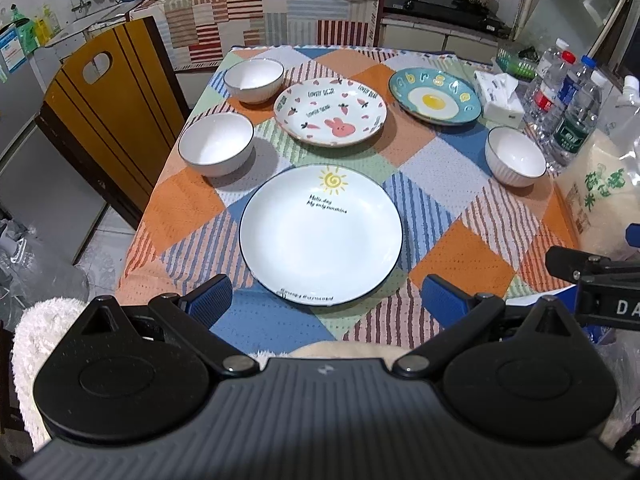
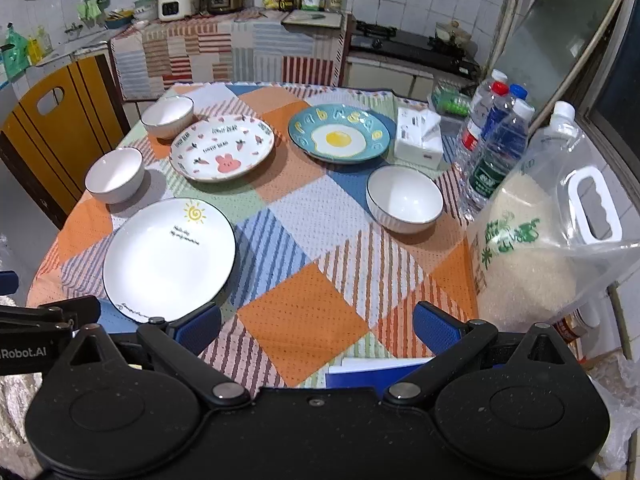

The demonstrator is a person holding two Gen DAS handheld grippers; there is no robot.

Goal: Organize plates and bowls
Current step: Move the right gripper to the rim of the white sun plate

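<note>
1. The table under a patchwork cloth of orange, blue and striped squares (image 1: 460,256) (image 2: 304,320) carries every dish, each one lying apart from the others.
2. A clear plastic sack of white rice with green print and a white handle (image 2: 532,256) (image 1: 592,208) stands on the right edge of the table.
3. A large white round plate with a dark rim, a yellow sun and small black lettering (image 1: 320,236) (image 2: 168,256) lies nearest the front, left of the middle.
4. A white plate with a pink rabbit and carrots (image 1: 330,114) (image 2: 222,148) sits behind it, and a blue plate painted with a fried egg (image 1: 434,96) (image 2: 338,134) lies just to its right.
5. Two white ribbed bowls with dark rims stand on the left side, one near (image 1: 216,144) (image 2: 115,175), one far (image 1: 253,80) (image 2: 167,116); a third such bowl (image 1: 515,156) (image 2: 404,198) stands on the right, near the clear water bottles (image 1: 568,108) (image 2: 494,140).
6. A white tissue pack (image 1: 500,94) (image 2: 418,136) rests just beside the blue plate.
7. The left gripper (image 1: 326,300) hovers at the front edge with its blue-padded claw spread wide, holding nothing, the sun plate straight ahead between the fingers.
8. The right gripper (image 2: 316,324) is likewise spread wide and empty, above bare cloth right of the sun plate.
</note>
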